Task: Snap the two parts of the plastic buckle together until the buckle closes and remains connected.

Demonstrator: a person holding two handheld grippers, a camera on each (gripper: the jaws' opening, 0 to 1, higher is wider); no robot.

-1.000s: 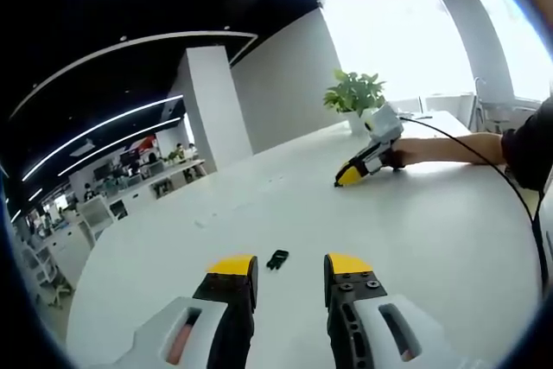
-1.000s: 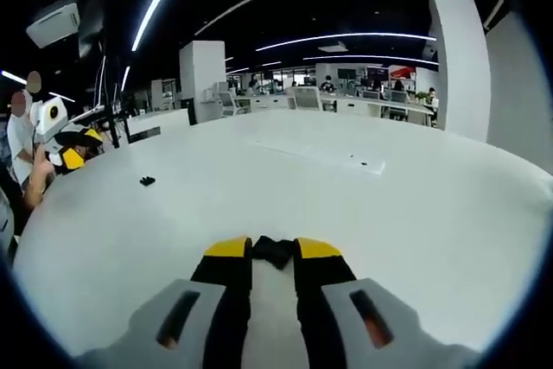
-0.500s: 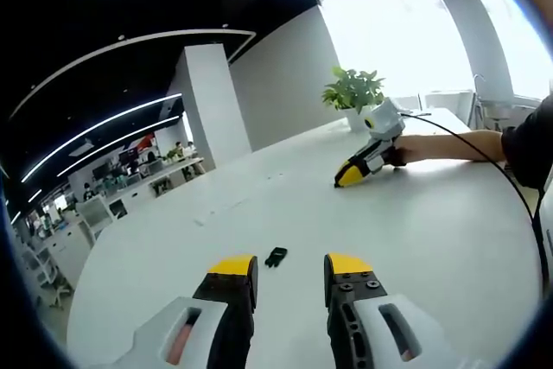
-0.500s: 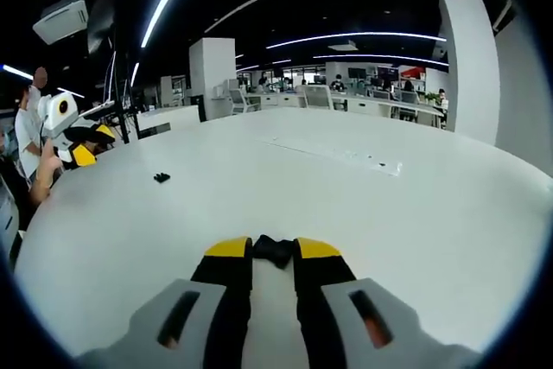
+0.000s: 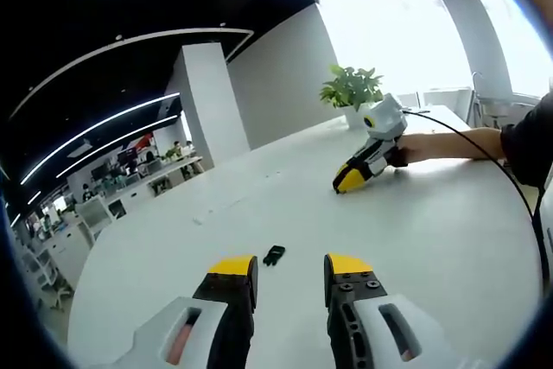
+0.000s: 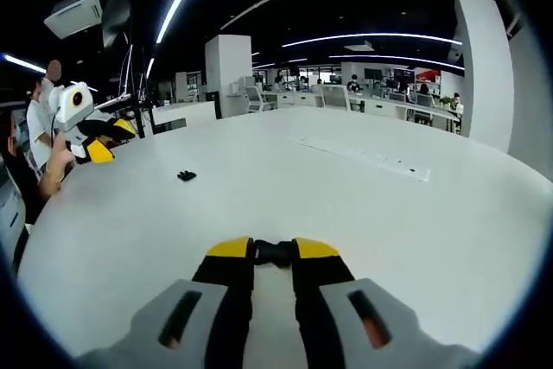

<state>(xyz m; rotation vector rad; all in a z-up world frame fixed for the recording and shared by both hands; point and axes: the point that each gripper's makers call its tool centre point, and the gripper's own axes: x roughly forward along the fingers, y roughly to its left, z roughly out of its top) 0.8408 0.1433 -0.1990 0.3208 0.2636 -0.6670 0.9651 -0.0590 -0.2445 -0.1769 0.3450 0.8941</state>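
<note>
Two buckle halves, well apart on a white table (image 5: 449,222).
Right gripper (image 6: 274,250), lower centre of right gripper view: jaws clenched on one black buckle half (image 6: 274,252). Left gripper (image 5: 288,264), lower centre of left gripper view: jaws parted, grasping nothing. Just beyond its tips, centre frame, the other buckle half (image 5: 274,255) lies loose on the table. Far upper right: potted plant (image 5: 350,90).

Black buckle parts (image 5: 274,255) (image 6: 275,252), yellow-tipped black jaws, white table (image 5: 432,213).
</note>
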